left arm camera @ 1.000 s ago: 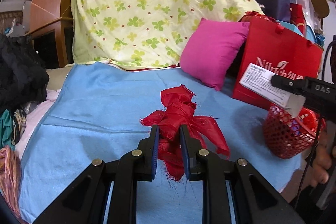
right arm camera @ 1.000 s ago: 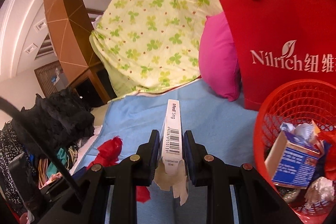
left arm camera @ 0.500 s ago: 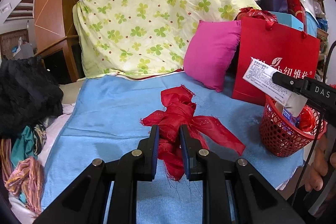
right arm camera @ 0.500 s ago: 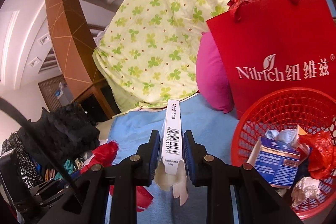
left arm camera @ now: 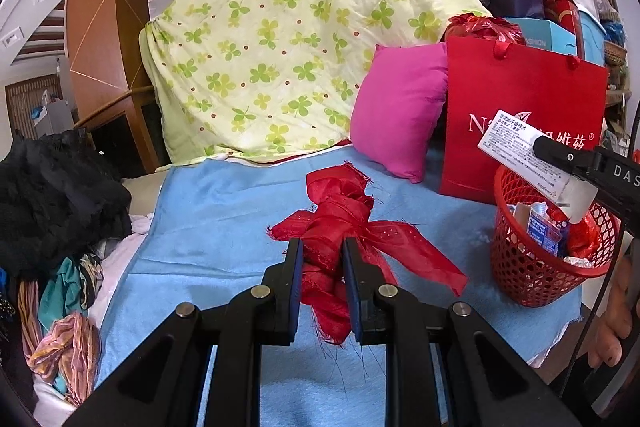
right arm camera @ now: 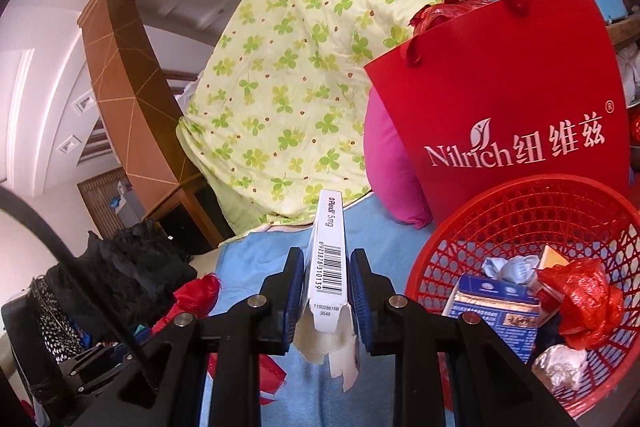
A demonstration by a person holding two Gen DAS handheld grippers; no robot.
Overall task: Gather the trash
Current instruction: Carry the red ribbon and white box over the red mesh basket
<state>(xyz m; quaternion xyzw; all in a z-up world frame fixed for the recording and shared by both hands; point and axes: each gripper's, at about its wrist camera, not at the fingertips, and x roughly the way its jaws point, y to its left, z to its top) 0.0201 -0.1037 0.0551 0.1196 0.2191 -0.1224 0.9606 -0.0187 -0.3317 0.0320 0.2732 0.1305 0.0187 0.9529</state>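
- Pinching a frayed red fabric scrap (left arm camera: 334, 227) at centre frame with the left gripper (left arm camera: 320, 267), above the blue cloth (left arm camera: 216, 219).
- Clamping a white cardboard medicine box (right arm camera: 328, 259) in the right gripper (right arm camera: 326, 279), left of the red mesh plastic basket (right arm camera: 520, 203).
- Better carrying both fully over the rim before releasing.
- Hiding: basket's bottom, cut off lower right.

The red bag (right arm camera: 500, 99) at two o'clock reads "Nilrich" with Chinese characters and ®. The white box (right arm camera: 330, 259) at six o'clock reads "5mg", a barcode and "3548". The right gripper (left arm camera: 560, 163) bears "DAS".
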